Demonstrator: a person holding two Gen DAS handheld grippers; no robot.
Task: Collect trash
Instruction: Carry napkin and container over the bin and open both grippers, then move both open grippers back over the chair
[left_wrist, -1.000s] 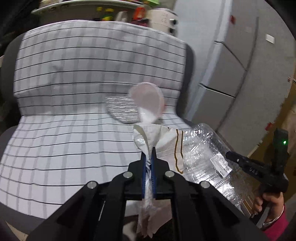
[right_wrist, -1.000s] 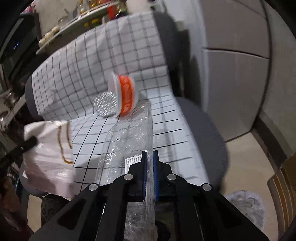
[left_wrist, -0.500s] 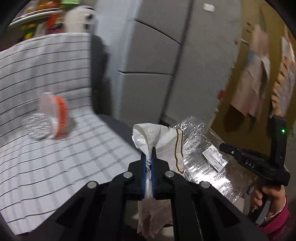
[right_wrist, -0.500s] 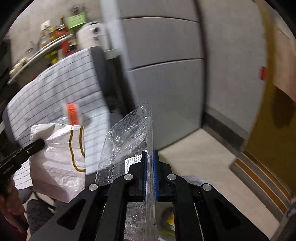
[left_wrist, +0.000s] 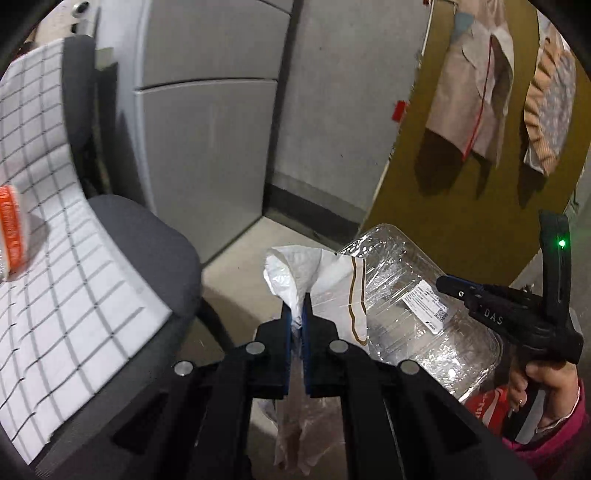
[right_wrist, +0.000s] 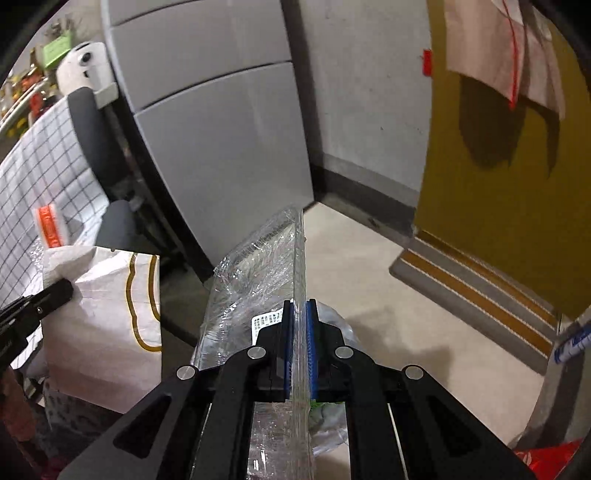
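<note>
My left gripper (left_wrist: 294, 317) is shut on a white paper bag with a gold line (left_wrist: 332, 280); it hangs above the floor beside the chair and also shows in the right wrist view (right_wrist: 107, 317). My right gripper (right_wrist: 299, 321) is shut on a clear plastic container with a white label (right_wrist: 258, 280), seen in the left wrist view (left_wrist: 413, 306) just right of the bag. An orange-and-white cup (left_wrist: 11, 232) lies on the checked cloth on the chair seat (left_wrist: 74, 295), far left; it also shows in the right wrist view (right_wrist: 50, 227).
A grey cabinet (left_wrist: 207, 147) stands behind the chair. A mustard wall (right_wrist: 498, 184) with hanging cloths (left_wrist: 476, 74) is to the right. A clear bag with waste (right_wrist: 332, 406) lies on the beige floor (right_wrist: 369, 277) under my right gripper. Something red (left_wrist: 484, 406) lies low right.
Both grippers have swung right, away from the chair, over the floor, carrying the bag and the container. The cup and the cloth have slid to the far left of both views.
</note>
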